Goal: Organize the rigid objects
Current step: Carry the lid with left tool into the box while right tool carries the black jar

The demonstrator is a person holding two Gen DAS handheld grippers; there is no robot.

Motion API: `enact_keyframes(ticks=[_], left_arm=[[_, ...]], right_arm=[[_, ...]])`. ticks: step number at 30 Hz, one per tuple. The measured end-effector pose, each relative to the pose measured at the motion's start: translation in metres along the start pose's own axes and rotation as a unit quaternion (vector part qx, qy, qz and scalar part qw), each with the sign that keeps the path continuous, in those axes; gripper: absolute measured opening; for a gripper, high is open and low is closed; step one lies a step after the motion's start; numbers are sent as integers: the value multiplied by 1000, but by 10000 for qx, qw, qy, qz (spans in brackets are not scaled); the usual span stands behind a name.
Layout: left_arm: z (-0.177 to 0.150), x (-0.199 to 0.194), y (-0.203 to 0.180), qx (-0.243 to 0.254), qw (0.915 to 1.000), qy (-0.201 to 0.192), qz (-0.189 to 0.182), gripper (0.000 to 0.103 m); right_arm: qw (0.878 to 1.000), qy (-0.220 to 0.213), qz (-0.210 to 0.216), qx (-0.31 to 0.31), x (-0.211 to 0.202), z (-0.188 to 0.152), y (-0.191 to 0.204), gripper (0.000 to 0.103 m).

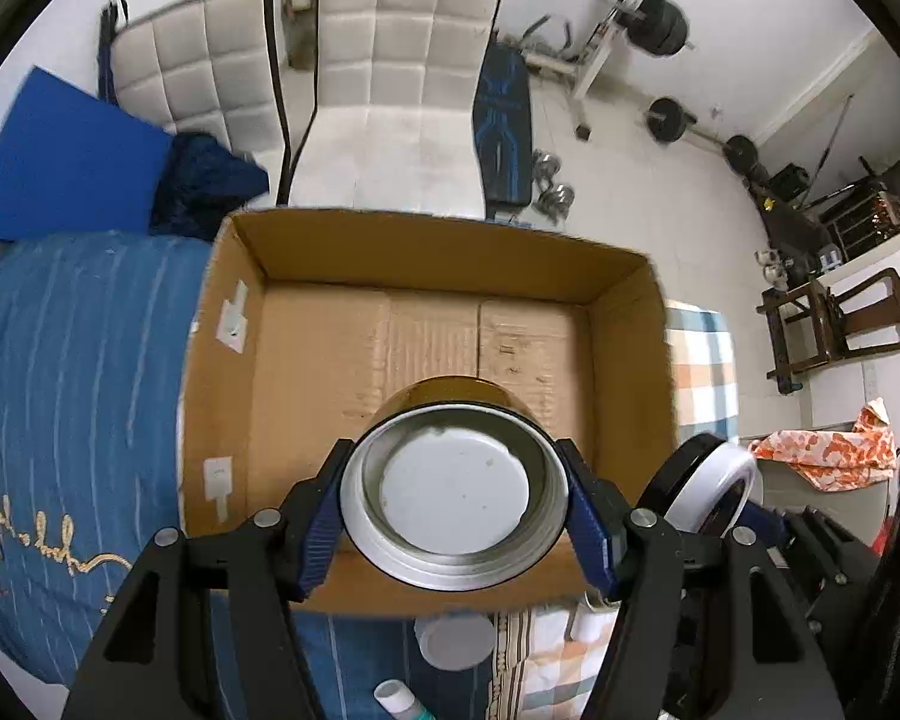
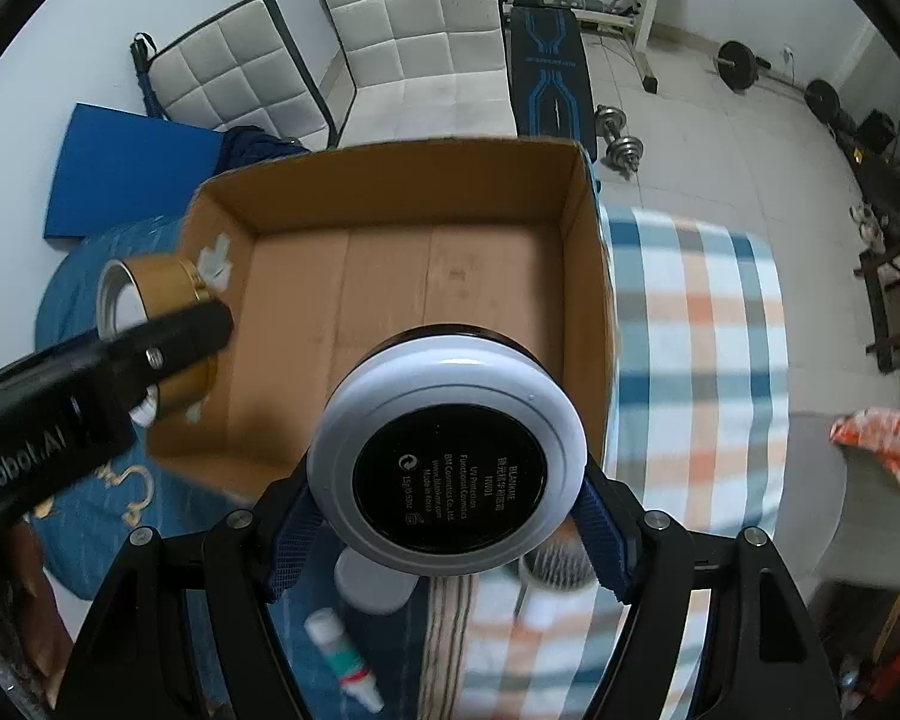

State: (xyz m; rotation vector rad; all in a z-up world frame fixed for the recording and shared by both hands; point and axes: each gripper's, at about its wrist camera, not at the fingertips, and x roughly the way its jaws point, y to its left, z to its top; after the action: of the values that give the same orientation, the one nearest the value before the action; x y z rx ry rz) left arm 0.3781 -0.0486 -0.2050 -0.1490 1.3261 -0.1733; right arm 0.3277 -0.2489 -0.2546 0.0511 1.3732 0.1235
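Cardboard box is showing matt, creased brown paperboard. Jar is presenting glossy gold casing with smooth white plastic rim. Compact is displaying glossy black base, white plastic ring.

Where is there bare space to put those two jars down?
The cardboard box floor is bare from wall to wall. Nearer than the box, the bed is crowded: a small tube and a white lid lie below the gold jar and the round compact.
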Motion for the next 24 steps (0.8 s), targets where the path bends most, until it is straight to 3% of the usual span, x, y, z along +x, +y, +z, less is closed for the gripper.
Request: enact_keyframes(ticks=[8,16,20,24], left_arm=[[39,84,12,-34,9968,791,118,62],[61,151,15,-259,9886,1476,-119,62],[65,170,15,-264,9855,1671,-160,62],[66,181,18,-331,9824,1824,-221,62]], right_arm=[[9986,461,-215,-128,80,58,-7,77],[9957,878,-190,-218,140,86,-4,77],[9944,907,-358,-409,157,93,2,77],[9924,1110,-207,-493,168,96,10,77]])
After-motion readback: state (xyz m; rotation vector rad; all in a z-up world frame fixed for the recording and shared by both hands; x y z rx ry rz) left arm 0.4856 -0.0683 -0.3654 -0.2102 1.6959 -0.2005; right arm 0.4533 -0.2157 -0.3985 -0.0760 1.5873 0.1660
